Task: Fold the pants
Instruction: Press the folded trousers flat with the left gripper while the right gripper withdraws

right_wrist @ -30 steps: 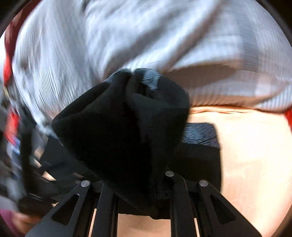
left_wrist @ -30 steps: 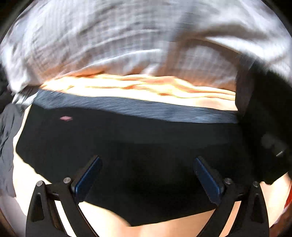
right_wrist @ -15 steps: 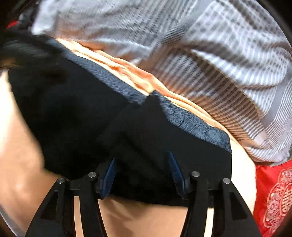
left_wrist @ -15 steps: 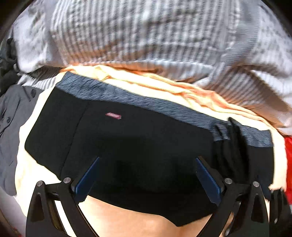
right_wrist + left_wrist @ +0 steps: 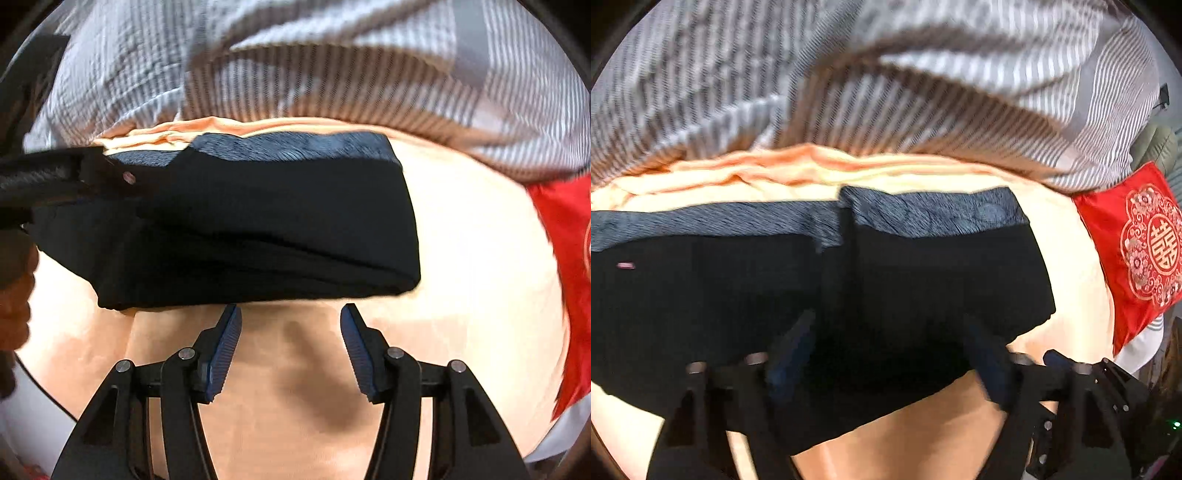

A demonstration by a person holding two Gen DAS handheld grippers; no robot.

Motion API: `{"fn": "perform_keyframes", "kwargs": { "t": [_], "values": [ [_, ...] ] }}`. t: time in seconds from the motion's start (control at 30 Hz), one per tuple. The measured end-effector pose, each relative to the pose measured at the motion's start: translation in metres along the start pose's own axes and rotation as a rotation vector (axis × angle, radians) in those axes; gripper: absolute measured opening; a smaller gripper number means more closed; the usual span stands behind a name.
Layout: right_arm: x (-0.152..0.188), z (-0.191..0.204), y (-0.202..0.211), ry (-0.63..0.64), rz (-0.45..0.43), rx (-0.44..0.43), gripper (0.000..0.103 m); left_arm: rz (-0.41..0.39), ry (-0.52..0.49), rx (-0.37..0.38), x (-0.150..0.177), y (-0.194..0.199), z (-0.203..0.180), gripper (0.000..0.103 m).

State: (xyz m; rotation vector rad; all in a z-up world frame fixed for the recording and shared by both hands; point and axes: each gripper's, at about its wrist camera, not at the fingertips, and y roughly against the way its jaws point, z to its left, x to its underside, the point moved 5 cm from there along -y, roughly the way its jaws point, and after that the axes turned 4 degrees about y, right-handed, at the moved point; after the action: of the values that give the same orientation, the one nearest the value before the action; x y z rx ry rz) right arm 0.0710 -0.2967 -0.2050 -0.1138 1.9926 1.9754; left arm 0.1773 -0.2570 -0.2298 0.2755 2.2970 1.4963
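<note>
Left wrist view: the black pants [image 5: 923,288], with a ribbed grey waistband, lie folded on the peach sheet [image 5: 1071,258] below a striped quilt [image 5: 886,92]. The left gripper [image 5: 890,350] is blurred, spread wide, empty. Right wrist view: the right gripper [image 5: 291,325] gapes empty just short of the pants' soft, rounded fold [image 5: 258,266]; the left edge is hidden.

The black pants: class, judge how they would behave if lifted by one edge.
The pants would likely droop, not stay flat: the folded layers sag in soft creases. They seem light, since the stack is thin. The right claw is open and apart from them, so a one-edge lift might undo the fold.
</note>
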Motion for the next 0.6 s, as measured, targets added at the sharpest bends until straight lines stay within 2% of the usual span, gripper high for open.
{"fn": "perform_keyframes", "kwargs": {
  "t": [0.07,0.1,0.13,0.17,0.3,0.33,0.43,0.6],
  "values": [
    [0.003,-0.004,0.001,-0.021,0.004,-0.016,0.060,0.021,0.016,0.008,0.002,-0.008,-0.002,0.046],
    [0.004,-0.006,0.002,-0.030,0.003,-0.023,0.060,0.021,0.016,-0.001,0.001,-0.009,-0.003,0.041],
    [0.006,-0.007,0.002,-0.039,0.005,-0.033,0.060,0.023,0.016,-0.008,0.002,-0.011,-0.003,0.028],
    [0.008,-0.009,0.002,-0.049,0.009,-0.040,0.058,0.032,0.019,-0.009,0.004,-0.009,-0.004,0.019],
    [0.013,-0.016,0.001,-0.092,0.026,-0.066,0.052,0.036,0.024,-0.002,0.013,-0.002,-0.004,0.011],
    [0.014,-0.019,0.002,-0.099,0.026,-0.066,0.052,0.040,0.019,-0.009,0.017,0.001,-0.002,0.005],
    [0.016,-0.024,0.001,-0.104,0.031,-0.064,0.051,0.076,0.022,-0.044,0.032,-0.010,0.004,0.005],
    [0.021,-0.028,0.001,-0.114,0.043,-0.074,0.051,0.065,0.018,-0.078,0.040,-0.023,0.007,0.006]
  ]
}}
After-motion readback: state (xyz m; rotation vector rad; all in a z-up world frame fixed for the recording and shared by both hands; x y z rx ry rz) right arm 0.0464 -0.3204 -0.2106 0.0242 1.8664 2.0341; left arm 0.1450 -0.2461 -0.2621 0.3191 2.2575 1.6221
